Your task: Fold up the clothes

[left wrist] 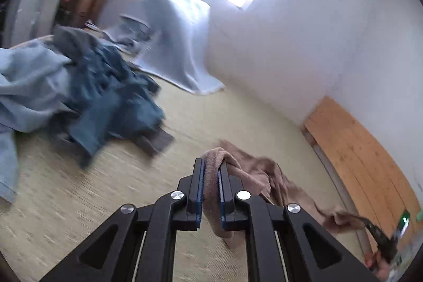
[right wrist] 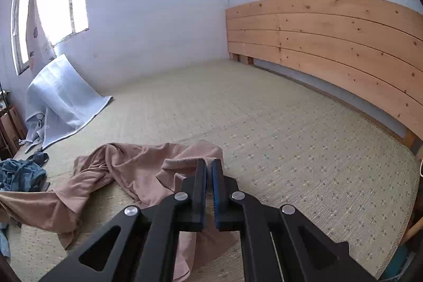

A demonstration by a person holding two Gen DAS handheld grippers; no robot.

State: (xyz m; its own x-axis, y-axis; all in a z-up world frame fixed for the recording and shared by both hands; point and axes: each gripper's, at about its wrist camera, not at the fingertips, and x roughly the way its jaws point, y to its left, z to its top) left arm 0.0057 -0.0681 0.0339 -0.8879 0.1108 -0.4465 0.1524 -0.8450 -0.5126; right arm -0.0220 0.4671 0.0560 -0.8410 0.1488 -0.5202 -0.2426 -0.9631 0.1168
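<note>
Between garment (right wrist: 127, 176) and headboard (right wrist: 330, 44): bare mat (right wrist: 290, 136); both hand-held grippers clamp hem.

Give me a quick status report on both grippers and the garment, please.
Left gripper shut on the brown garment. Right gripper shut on it too. Garment crumpled on the woven mat, unfolded. Blue clothes pile lies apart.
</note>
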